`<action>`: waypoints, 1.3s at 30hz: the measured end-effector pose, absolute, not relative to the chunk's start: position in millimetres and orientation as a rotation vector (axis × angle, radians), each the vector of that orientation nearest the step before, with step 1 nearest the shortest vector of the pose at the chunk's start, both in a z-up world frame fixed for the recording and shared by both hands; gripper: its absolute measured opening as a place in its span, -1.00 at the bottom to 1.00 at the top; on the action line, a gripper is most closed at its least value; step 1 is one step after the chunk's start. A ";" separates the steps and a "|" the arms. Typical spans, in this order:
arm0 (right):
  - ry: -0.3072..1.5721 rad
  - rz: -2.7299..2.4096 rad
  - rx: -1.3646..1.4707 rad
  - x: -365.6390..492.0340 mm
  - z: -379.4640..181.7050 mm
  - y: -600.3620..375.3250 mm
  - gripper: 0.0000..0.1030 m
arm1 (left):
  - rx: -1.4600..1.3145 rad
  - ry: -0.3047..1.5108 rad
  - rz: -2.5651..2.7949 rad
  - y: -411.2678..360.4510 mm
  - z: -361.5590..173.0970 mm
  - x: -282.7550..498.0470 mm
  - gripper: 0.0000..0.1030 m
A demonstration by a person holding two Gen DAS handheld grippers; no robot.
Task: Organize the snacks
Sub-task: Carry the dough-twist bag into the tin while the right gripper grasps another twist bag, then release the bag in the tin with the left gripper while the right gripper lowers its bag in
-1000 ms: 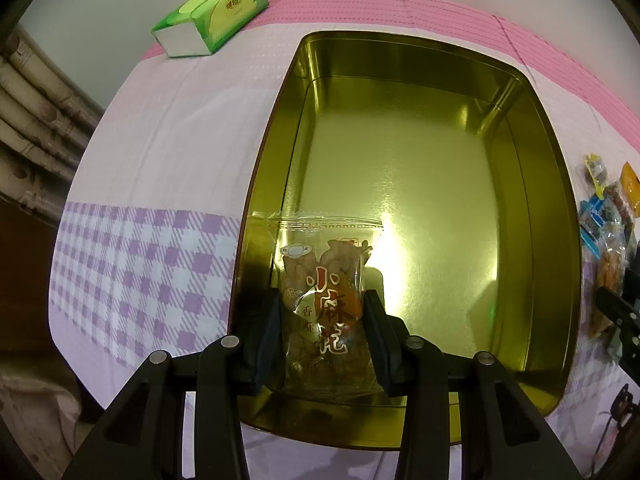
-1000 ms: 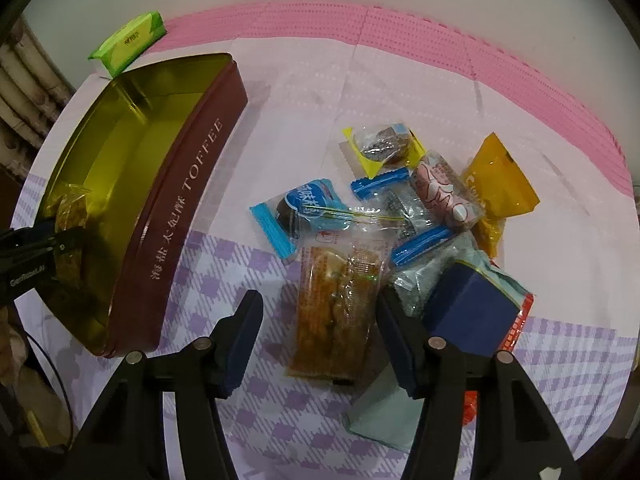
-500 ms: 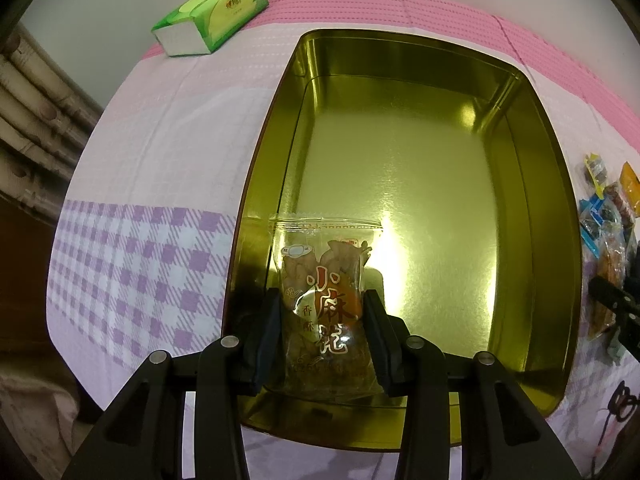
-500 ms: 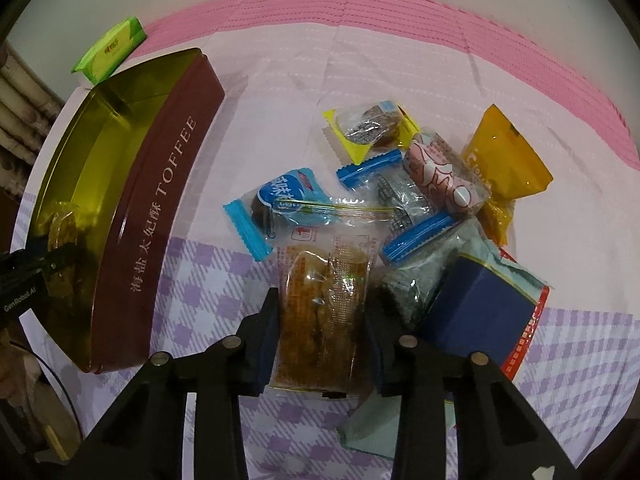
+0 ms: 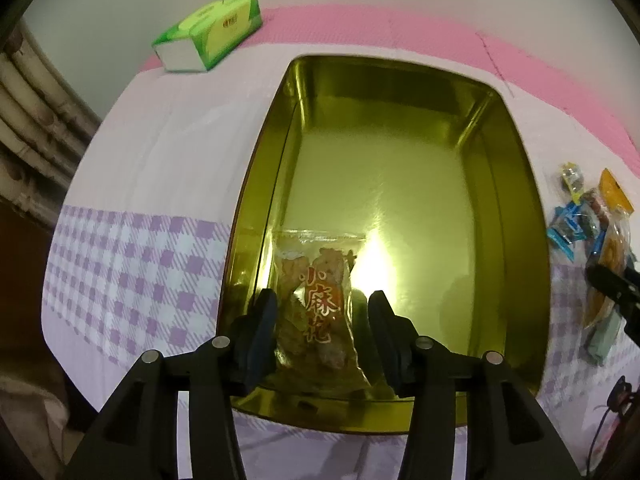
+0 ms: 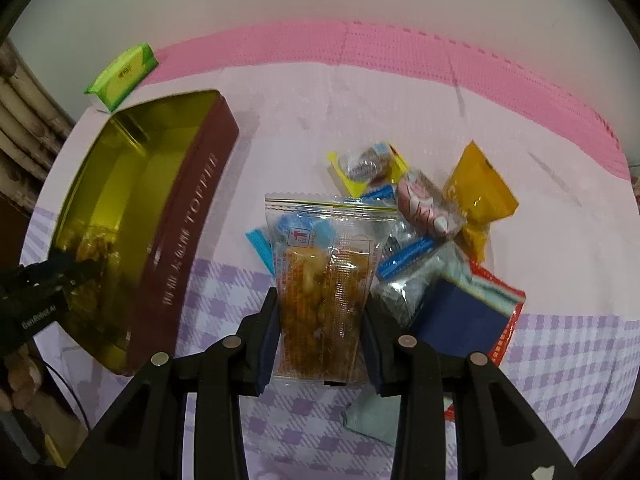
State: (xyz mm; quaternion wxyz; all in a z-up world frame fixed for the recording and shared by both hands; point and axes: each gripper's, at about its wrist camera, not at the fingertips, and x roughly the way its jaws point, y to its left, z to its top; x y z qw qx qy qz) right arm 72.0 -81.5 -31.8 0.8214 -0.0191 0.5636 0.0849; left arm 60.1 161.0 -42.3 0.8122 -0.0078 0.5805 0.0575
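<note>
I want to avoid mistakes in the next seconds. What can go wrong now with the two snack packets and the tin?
1. The left gripper has just been opening around the clear packet with red characters, which leans at the tin's near wall; pulling out carelessly may snag it.
2. The right gripper pinches only the lower part of the orange snack packet, so it may swing or slip.
3. That packet overlaps the snack pile and may disturb it.
</note>
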 end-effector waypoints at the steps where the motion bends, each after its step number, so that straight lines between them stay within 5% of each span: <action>1: 1.193 0.183 -0.038 71.9 -29.0 -81.2 -0.33 | -0.014 1.227 0.122 160.3 -38.8 58.1 -0.05; 15: 1.137 0.327 -0.003 79.3 2.9 -18.6 -0.33 | -0.145 1.052 0.294 209.5 9.4 31.8 -0.03; 39: 1.227 0.379 -0.083 83.4 -44.1 82.2 -0.33 | -0.255 1.133 0.425 255.1 -15.7 4.8 -0.02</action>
